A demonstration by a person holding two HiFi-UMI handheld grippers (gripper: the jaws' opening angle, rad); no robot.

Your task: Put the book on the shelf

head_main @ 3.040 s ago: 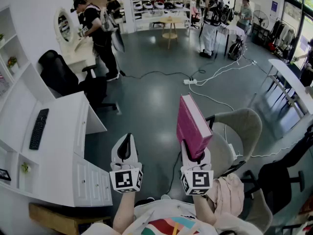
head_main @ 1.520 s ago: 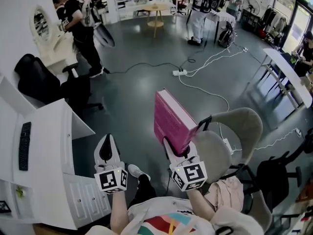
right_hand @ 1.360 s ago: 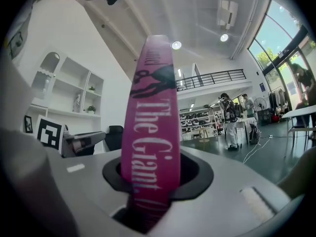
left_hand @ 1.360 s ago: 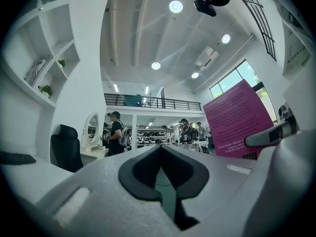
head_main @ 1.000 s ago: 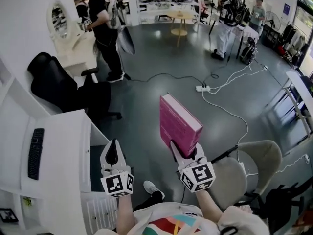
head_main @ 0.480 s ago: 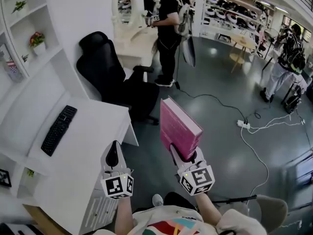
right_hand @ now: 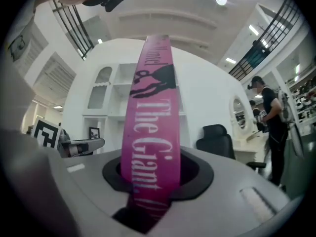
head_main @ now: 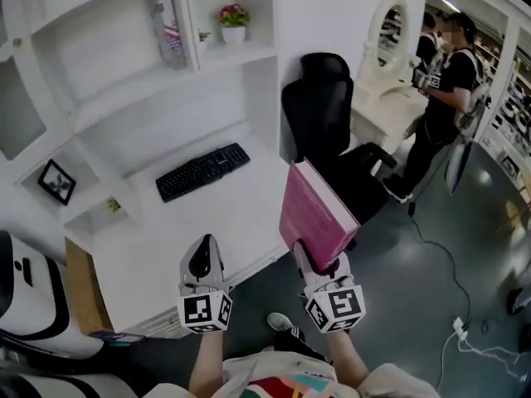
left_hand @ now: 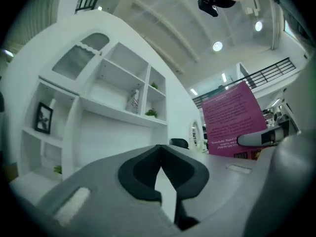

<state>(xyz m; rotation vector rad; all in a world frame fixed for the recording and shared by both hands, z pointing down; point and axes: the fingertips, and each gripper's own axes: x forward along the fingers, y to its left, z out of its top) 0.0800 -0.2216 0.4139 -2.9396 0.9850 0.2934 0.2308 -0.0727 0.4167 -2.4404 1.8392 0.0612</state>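
Observation:
A thick pink book [head_main: 314, 212] stands upright in front of me, with my right gripper [head_main: 320, 261] shut on its lower end. In the right gripper view its spine [right_hand: 150, 127] fills the gap between the jaws of the right gripper [right_hand: 152, 181]. My left gripper [head_main: 203, 259] is beside it to the left, shut and empty over the desk's front edge; its tips [left_hand: 159, 154] meet. The left gripper view shows the book [left_hand: 231, 117] off to the right. The white shelf unit [head_main: 124, 98] rises behind the desk, ahead and to the left, with open compartments [left_hand: 116, 100].
On the white desk [head_main: 166, 247] lies a black keyboard [head_main: 203, 171]. On the shelves are a photo frame [head_main: 56, 181], a potted flower [head_main: 233, 15] and a bottle-like object [head_main: 168, 23]. A black office chair [head_main: 323, 114] stands right of the desk. A person [head_main: 444, 81] stands at a mirrored dressing table [head_main: 397, 31].
The view has swung left from the open floor to the desk and shelves. Both grippers came round with it, the book still upright in the right one.

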